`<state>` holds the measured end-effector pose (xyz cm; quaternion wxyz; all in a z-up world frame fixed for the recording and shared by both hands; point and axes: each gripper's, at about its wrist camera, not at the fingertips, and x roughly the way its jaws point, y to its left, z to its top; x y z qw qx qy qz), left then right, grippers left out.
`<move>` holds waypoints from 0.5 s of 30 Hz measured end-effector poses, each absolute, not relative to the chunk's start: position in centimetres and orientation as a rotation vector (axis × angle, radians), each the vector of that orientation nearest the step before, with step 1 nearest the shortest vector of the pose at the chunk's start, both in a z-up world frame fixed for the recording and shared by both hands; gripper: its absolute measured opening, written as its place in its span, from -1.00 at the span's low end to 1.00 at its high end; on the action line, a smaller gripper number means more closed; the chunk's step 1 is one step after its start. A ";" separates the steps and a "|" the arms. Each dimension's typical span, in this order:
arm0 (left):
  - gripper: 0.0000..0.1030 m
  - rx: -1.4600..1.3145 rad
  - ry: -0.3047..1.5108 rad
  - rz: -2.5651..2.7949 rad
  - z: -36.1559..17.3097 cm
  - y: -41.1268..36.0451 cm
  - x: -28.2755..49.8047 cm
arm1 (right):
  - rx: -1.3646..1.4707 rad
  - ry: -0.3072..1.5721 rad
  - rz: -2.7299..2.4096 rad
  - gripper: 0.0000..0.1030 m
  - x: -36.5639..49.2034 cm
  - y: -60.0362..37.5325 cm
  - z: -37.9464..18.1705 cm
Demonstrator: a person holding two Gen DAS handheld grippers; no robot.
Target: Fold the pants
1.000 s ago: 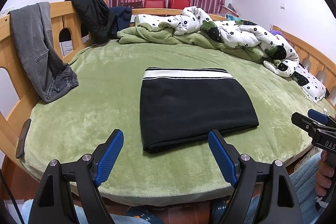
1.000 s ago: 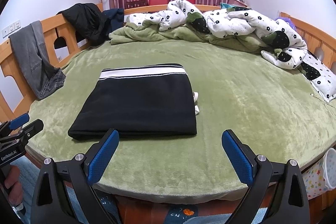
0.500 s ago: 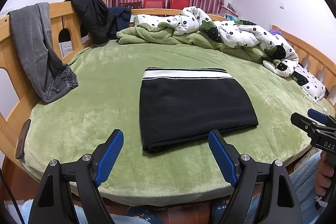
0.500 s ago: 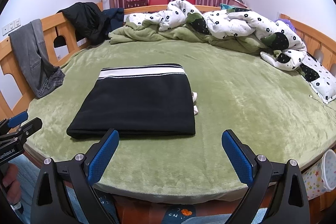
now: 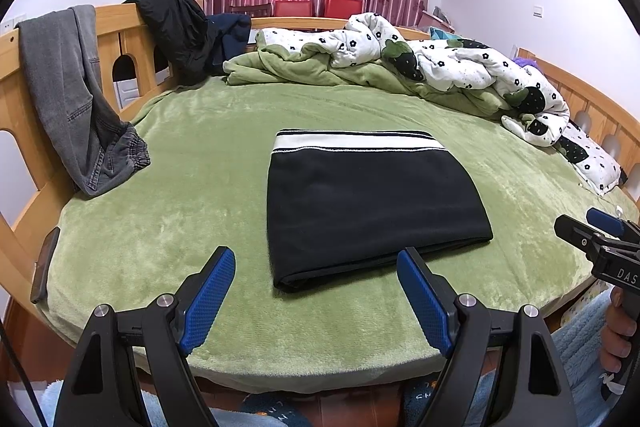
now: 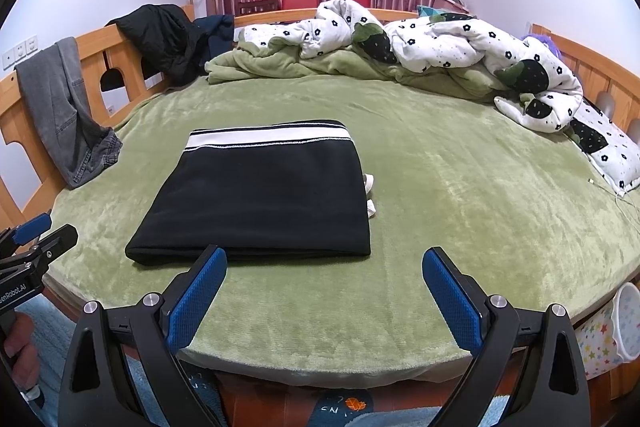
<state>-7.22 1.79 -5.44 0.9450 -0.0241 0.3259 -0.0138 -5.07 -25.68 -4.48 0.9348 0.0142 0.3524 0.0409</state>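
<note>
The black pants (image 5: 368, 203) lie folded into a flat rectangle on the green bed (image 5: 200, 155), with the white-striped waistband at the far edge. They also show in the right wrist view (image 6: 264, 195). My left gripper (image 5: 316, 291) is open and empty, held back over the near edge of the bed just short of the fold. My right gripper (image 6: 324, 291) is open and empty, also at the near edge, to the right of the pants. Two small white bits (image 6: 370, 195) stick out from the pants' right side.
Grey jeans (image 5: 76, 99) and a black jacket (image 5: 180, 31) hang over the wooden bed rail on the left. A rumpled floral duvet (image 5: 440, 63) and green blanket lie along the far and right side. A starred bin (image 6: 612, 327) stands by the bed at right.
Both grippers have drawn back very slightly from the bed. The pants have not moved.
</note>
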 end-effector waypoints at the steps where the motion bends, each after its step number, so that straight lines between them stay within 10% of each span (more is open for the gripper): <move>1: 0.59 -0.050 0.664 -0.028 -5.4 1.8 -7.2 | 0.029 0.720 0.084 0.89 -5.1 -25.7 -4.5; 15: 0.59 -0.049 0.664 -0.031 -5.4 1.9 -7.2 | 0.027 0.721 0.078 0.89 -5.2 -25.7 -4.6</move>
